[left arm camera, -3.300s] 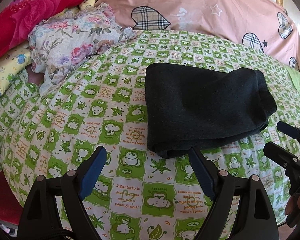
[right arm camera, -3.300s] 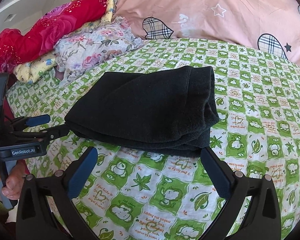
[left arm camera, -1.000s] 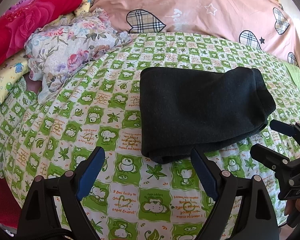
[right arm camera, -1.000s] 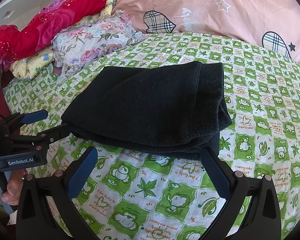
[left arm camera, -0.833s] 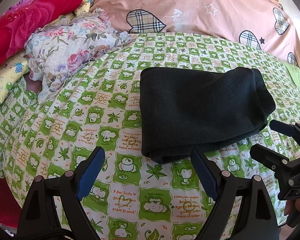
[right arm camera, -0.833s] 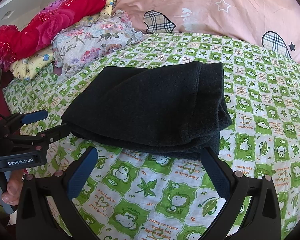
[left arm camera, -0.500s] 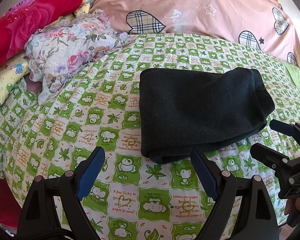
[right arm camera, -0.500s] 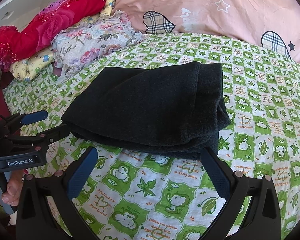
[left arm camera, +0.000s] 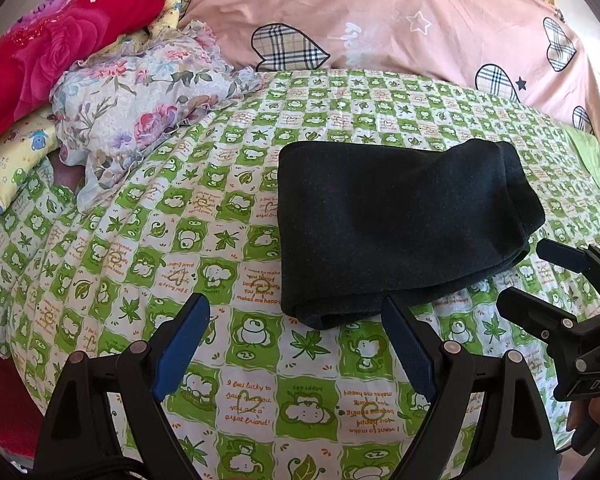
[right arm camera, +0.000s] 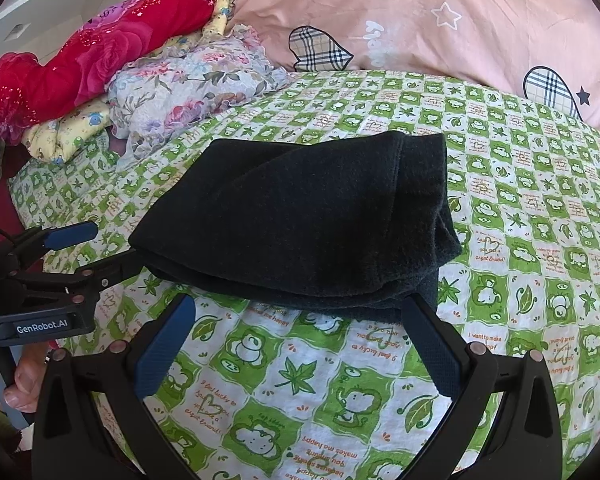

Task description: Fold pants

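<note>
Dark pants (left arm camera: pixel 396 224) lie folded into a compact rectangle on a green-and-white patterned bed sheet (left arm camera: pixel 204 240); they also show in the right wrist view (right arm camera: pixel 300 224). My left gripper (left arm camera: pixel 296 320) is open and empty, just short of the pants' near left corner. It also shows at the left of the right wrist view (right arm camera: pixel 112 248), its lower finger at the corner. My right gripper (right arm camera: pixel 296 316) is open and empty at the pants' near edge. It also shows at the right of the left wrist view (left arm camera: pixel 528 272).
A pink duvet with plaid hearts (left arm camera: pixel 400 24) lies along the back. A pile of floral, red and yellow bedding (left arm camera: pixel 112 80) sits at the back left. The bed's near edge drops off at the lower left (left arm camera: pixel 4 392).
Almost nothing has changed over the last second. Both grippers stay open at the pants' near edge, and the pants lie still.
</note>
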`<action>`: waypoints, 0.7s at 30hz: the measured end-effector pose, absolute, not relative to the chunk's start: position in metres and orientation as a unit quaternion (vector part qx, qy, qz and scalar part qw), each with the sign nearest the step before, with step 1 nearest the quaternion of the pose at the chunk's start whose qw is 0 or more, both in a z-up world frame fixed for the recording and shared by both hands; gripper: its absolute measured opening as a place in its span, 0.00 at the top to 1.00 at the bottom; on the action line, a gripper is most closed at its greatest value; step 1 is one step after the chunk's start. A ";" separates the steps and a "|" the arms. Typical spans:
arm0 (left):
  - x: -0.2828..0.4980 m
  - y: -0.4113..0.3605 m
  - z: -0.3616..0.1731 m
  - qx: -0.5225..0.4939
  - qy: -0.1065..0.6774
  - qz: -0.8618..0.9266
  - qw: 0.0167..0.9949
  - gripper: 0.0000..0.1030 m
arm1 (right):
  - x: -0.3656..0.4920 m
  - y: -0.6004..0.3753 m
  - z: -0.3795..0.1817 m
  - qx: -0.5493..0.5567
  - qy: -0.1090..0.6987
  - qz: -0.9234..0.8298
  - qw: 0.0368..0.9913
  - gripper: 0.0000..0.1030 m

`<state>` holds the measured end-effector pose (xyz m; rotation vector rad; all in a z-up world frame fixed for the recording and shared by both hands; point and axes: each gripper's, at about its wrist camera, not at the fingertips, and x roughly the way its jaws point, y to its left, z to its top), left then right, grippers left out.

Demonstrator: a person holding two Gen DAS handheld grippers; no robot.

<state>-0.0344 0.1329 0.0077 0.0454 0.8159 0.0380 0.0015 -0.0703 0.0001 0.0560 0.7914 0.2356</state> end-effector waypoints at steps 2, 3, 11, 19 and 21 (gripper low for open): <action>-0.034 0.134 0.008 0.021 0.397 0.017 0.917 0.14 | 0.001 -0.069 0.001 0.027 0.384 0.115 0.916 0.00; -0.034 0.134 0.008 0.021 0.396 0.018 0.918 0.14 | 0.001 -0.070 0.001 0.027 0.384 0.115 0.916 0.00; -0.035 0.133 0.010 0.021 0.394 0.018 0.919 0.14 | 0.001 -0.069 0.002 0.028 0.383 0.115 0.916 0.00; -0.035 0.133 0.012 0.019 0.394 0.017 0.919 0.14 | 0.002 -0.068 0.005 0.028 0.382 0.116 0.916 0.00; -0.035 0.133 0.012 0.019 0.393 0.017 0.919 0.14 | 0.002 -0.068 0.005 0.028 0.382 0.117 0.916 0.00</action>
